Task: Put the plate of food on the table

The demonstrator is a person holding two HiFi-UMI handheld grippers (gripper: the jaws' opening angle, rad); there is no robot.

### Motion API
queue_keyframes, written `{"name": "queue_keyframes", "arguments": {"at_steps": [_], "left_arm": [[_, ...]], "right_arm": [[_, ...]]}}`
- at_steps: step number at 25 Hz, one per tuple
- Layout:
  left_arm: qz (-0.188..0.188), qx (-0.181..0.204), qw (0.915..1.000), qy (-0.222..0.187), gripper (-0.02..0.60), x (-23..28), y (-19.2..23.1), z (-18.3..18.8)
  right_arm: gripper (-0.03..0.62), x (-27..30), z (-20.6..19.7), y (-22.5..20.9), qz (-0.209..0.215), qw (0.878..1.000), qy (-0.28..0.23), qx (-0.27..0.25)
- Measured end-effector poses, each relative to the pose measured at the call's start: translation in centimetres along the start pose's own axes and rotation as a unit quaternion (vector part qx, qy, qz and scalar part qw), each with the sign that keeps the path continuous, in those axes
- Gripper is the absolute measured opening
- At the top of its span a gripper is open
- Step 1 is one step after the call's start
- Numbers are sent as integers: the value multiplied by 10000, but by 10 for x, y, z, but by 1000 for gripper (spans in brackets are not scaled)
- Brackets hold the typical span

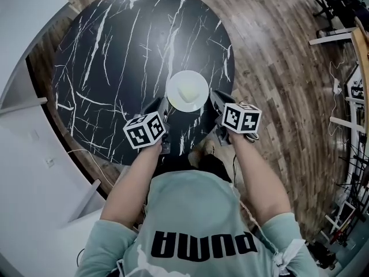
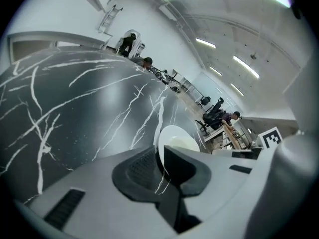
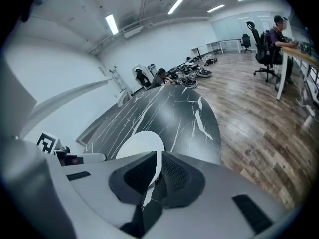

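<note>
My left fingers [image 2: 137, 172] stand a little apart. The near rim of the plate [image 1: 199, 100] sits in the gap between them with dark tabletop showing beside it, so the left gripper [image 2: 160, 158] has no squeeze on it. My right fingers [image 3: 178, 176] sit much closer. The right gripper [image 3: 158, 169] has them drawn in against the thin white rim on both sides, pinching the plate's edge.

Seen from my head, the plate lies flat on the round black table [image 1: 115, 62] with its white veins, toward the table's 6 o'clock edge (the side where I stand). A pale, creamy piece of food [image 1: 185, 89] rests at the plate's middle; what it is I cannot tell. My left gripper meets the plate at its 8 o'clock and my right gripper at its 4 o'clock, both pointing slantwise down.

The left cube [image 1: 145, 130] and the right cube [image 1: 241, 118], with their square markers, ride behind the jaws at the 6 o'clock end of each gripper. Wooden floor [image 1: 277, 68] curves round the table from 12 to 5 o'clock.
</note>
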State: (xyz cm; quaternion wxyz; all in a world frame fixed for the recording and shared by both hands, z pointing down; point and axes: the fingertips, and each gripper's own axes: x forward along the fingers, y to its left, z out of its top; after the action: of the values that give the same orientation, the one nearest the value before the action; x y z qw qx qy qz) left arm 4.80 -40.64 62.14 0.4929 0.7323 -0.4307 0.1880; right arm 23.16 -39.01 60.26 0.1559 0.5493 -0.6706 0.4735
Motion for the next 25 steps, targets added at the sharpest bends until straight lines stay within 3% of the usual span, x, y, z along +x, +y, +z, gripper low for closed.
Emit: {"name": "queue_keyframes", "arguments": {"at_steps": [2,5,9,11,13,17,20,25], "left_arm": [[92,331,9991,-243,9,-12,-9,2],[-24,997,9933,-589,6,-36,-39,1],[-198,2326,9655,-1157,6,-82,-102,-3],[-232,2749,9509,-1404,6,-103,-135,-14],[-229,2878,9436,-1619,6,-121,-166,-28],[-239,2580,9440,-2046,6,-148,-231,-67],[-84,2447,9378,-2463,6,-167,-275,-94],[262,2729,9226,-2712,6,-205,-339,-150]], "right_arm": [[37,-13,0,9,63,9993,-111,-343],[11,-40,0,27,156,9939,-355,-1034],[9,-90,-8,55,397,9739,-668,-2134],[8,-118,-13,62,575,9641,-840,-2455],[8,-148,-19,64,769,9561,-1007,-2641],[8,-211,-34,53,1177,9404,-1230,-2943],[8,-255,-36,43,1526,9271,-1582,-3035],[8,-336,-43,29,1870,9044,-2007,-3268]]}}
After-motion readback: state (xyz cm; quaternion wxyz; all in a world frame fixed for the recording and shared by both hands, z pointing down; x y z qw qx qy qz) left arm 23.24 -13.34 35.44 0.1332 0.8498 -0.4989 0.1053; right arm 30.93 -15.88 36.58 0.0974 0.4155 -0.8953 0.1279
